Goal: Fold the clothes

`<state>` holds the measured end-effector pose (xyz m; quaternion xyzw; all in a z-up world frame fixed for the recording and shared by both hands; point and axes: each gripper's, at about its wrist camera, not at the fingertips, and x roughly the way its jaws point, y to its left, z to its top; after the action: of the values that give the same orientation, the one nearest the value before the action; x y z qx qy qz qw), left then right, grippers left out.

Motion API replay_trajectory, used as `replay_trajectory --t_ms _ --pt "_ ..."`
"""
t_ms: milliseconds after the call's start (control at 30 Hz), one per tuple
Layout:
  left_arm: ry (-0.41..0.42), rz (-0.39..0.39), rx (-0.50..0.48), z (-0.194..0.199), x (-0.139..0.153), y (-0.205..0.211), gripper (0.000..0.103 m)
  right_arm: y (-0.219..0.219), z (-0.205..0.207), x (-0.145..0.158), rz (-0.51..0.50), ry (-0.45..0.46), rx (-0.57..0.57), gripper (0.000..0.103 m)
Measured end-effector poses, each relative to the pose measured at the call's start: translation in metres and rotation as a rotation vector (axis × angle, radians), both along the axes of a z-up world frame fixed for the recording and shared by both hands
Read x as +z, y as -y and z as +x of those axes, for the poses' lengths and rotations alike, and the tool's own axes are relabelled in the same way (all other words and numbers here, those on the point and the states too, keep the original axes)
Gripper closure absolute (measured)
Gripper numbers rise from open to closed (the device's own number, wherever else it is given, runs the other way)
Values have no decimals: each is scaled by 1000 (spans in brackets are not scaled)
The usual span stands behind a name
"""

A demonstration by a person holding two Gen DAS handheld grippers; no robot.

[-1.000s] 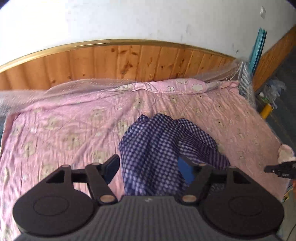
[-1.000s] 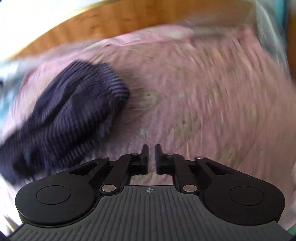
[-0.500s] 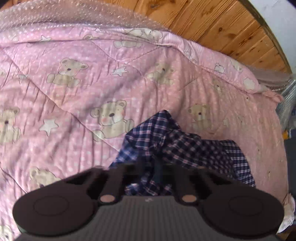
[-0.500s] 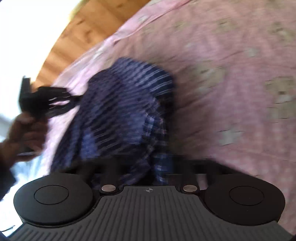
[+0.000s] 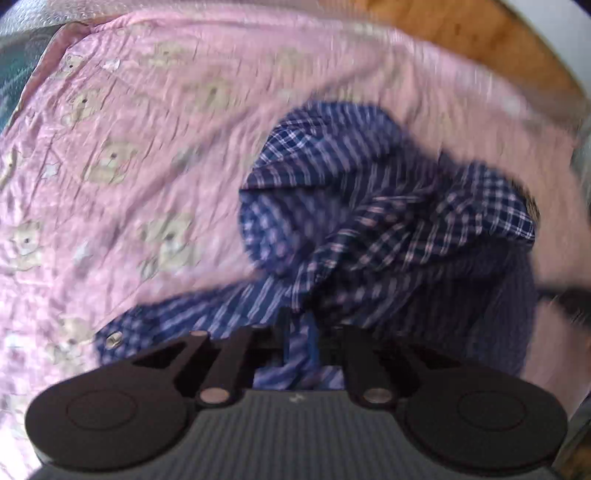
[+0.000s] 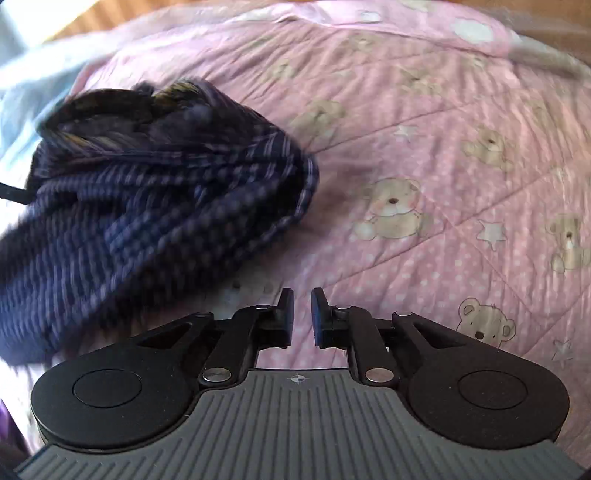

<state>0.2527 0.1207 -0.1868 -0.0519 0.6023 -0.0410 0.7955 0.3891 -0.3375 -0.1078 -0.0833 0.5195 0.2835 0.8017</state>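
A dark blue plaid shirt (image 5: 369, 206) lies crumpled on a pink quilt (image 5: 129, 184) with a bear print. My left gripper (image 5: 301, 332) points down at the near edge of the shirt. A strip of its fabric is pinched between the narrow-set fingers, and the jaws are opening a little. In the right wrist view the shirt (image 6: 147, 206) is a blurred heap at the left. My right gripper (image 6: 303, 295) hangs over bare quilt (image 6: 443, 166) beside that heap. Its jaws are opening, with a small gap and nothing between them.
A wooden headboard (image 5: 461, 33) runs along the far side of the bed. Clear plastic wrap (image 5: 44, 22) shows at the upper left corner of the mattress. Bare quilt stretches to the left of the shirt and to the right of my right gripper.
My left gripper came down from above with wide jaws and closed on the shirt's near edge. The right wrist view swung right, so the shirt now lies to the left of its fingers.
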Motion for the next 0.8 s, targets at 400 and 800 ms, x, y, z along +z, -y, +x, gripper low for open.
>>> replay_trajectory --t_ms 400,800 --pt "366 224 -587 9 69 68 30 -35 18 44 -129 364 323 33" --pt "329 186 -740 78 10 132 98 -77 61 3 -57 286 515 43"
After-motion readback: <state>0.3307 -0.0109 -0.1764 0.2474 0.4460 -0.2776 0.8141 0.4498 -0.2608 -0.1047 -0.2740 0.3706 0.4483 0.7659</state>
